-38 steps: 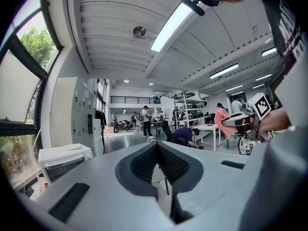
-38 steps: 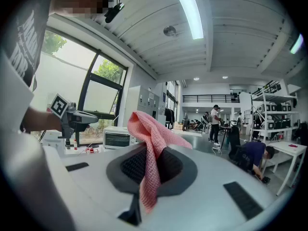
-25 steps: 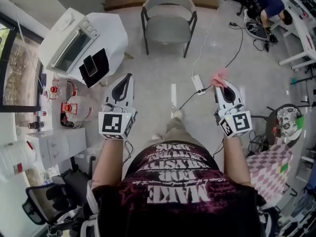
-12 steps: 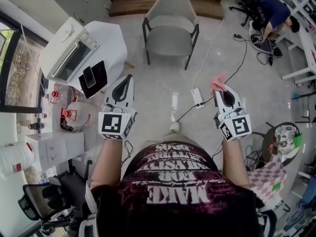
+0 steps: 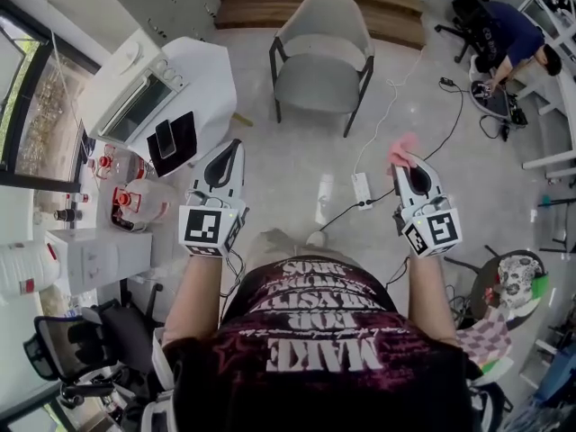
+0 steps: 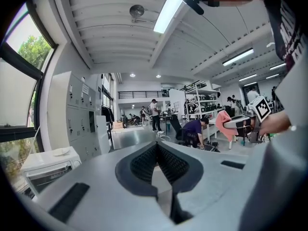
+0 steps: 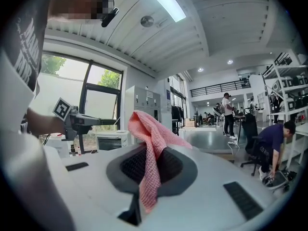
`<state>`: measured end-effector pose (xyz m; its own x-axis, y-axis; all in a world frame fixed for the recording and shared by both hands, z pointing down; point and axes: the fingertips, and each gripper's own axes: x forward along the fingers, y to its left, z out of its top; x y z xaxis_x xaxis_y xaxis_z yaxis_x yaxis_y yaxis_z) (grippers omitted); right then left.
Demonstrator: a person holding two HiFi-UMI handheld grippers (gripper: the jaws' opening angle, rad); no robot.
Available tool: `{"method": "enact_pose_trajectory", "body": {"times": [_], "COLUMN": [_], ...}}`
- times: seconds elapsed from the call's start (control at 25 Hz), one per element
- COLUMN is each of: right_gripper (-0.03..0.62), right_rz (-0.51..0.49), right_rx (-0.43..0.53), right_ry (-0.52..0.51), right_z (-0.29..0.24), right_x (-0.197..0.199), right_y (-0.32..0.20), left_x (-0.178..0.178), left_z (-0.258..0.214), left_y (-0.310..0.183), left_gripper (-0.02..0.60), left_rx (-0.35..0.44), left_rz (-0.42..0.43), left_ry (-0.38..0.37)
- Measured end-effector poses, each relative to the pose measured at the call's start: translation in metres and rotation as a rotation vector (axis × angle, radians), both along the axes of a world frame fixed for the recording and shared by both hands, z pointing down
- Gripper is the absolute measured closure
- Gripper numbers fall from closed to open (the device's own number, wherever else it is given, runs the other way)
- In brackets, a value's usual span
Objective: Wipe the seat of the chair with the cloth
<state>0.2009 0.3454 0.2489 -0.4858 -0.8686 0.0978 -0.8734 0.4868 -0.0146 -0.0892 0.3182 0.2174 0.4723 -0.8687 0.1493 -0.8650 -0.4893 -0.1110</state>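
A grey armchair (image 5: 320, 54) with dark legs stands on the floor ahead of me, its seat (image 5: 317, 86) bare. I hold both grippers up at waist height, well short of the chair. My right gripper (image 5: 405, 159) is shut on a pink knitted cloth (image 5: 402, 148). In the right gripper view the cloth (image 7: 150, 150) rises out of the closed jaws and folds over to the right. My left gripper (image 5: 236, 145) is shut with nothing in it; its jaws meet in the left gripper view. The left gripper view also catches the cloth (image 6: 223, 124) off to the right.
A white table (image 5: 202, 70) with a toaster oven (image 5: 135, 99) and a black device (image 5: 167, 137) stands to the left, with bottles (image 5: 126, 201) beside it. A power strip (image 5: 363, 190) and cables lie on the floor between me and the chair. A person (image 5: 513, 36) crouches at the far right.
The person has stepped forward, so the chair and table sit a little lower in the head view. Both grippers keep their pose, and the cloth stays clamped in the right one.
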Motion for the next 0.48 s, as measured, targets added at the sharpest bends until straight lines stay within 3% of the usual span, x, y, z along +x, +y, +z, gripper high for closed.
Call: {"method": "enact_pose_trajectory", "body": {"times": [0.48], "right_gripper": [0.565], "right_rz": [0.011], "right_rx": [0.002], "right_ry": [0.000], "right_z": [0.005], "right_x": [-0.001], "right_y": [-0.013], "left_x": [0.002], "left_z": [-0.003], "left_y": [-0.018], "left_gripper": [0.578], "left_rx": [0.019], "left_rz": [0.012], "left_ry": [-0.003]}}
